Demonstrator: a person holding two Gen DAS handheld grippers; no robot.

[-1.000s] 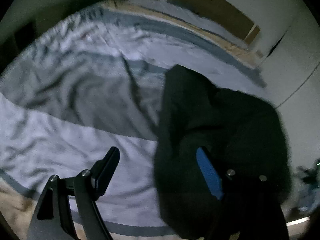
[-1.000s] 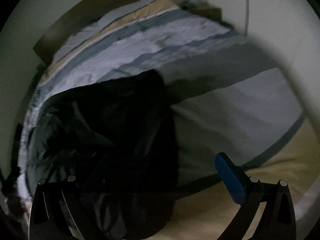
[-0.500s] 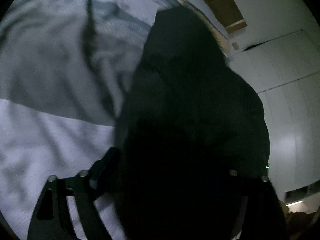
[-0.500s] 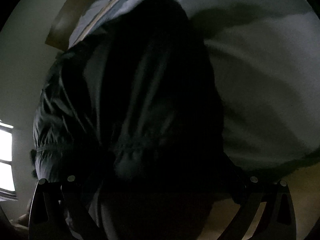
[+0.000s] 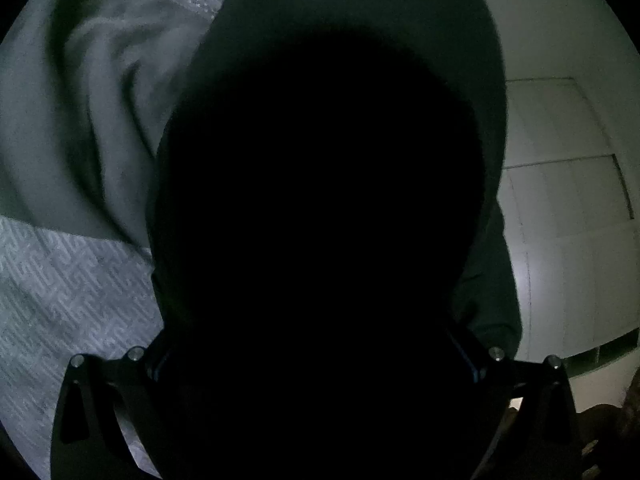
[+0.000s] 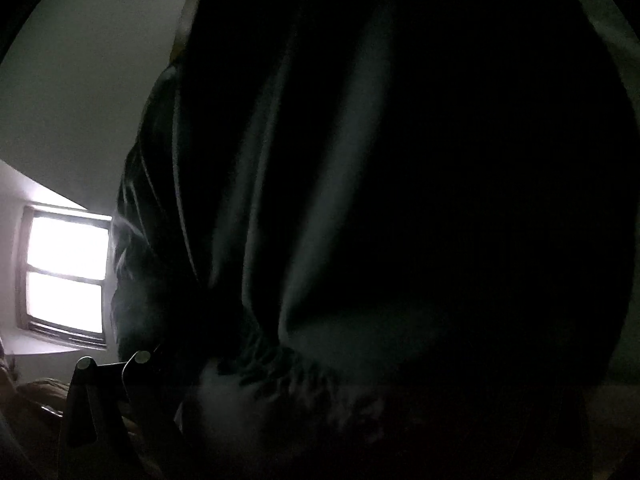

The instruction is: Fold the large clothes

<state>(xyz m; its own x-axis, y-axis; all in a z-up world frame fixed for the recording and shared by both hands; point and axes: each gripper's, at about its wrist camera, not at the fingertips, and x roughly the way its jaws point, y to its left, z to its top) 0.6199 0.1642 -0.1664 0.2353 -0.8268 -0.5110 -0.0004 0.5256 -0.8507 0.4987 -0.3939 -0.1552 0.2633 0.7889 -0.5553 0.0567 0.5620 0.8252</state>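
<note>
Across the middle of your left wrist view a dark garment (image 5: 320, 220) fills most of the frame, nearly black at its centre and dull green-grey along its upper and right edges. Your left gripper (image 5: 316, 364) stands with its jaws spread wide, and they have just been opening; both fingers show at the lower left and lower right, with the cloth bunched between them, though it is too dark to tell whether the pads press on it. At left lies a pale patterned bedspread (image 5: 68, 288), rumpled toward the upper left. At right stands a white panelled wall (image 5: 568, 208). Over in your right wrist view the same garment (image 6: 400, 200) hangs in long folds across almost everything. Of your right gripper (image 6: 320, 392) only the left finger (image 6: 120, 384) shows, at lower left; jaw state cannot be told. A bright window (image 6: 66, 272) glows at the left edge.
</note>
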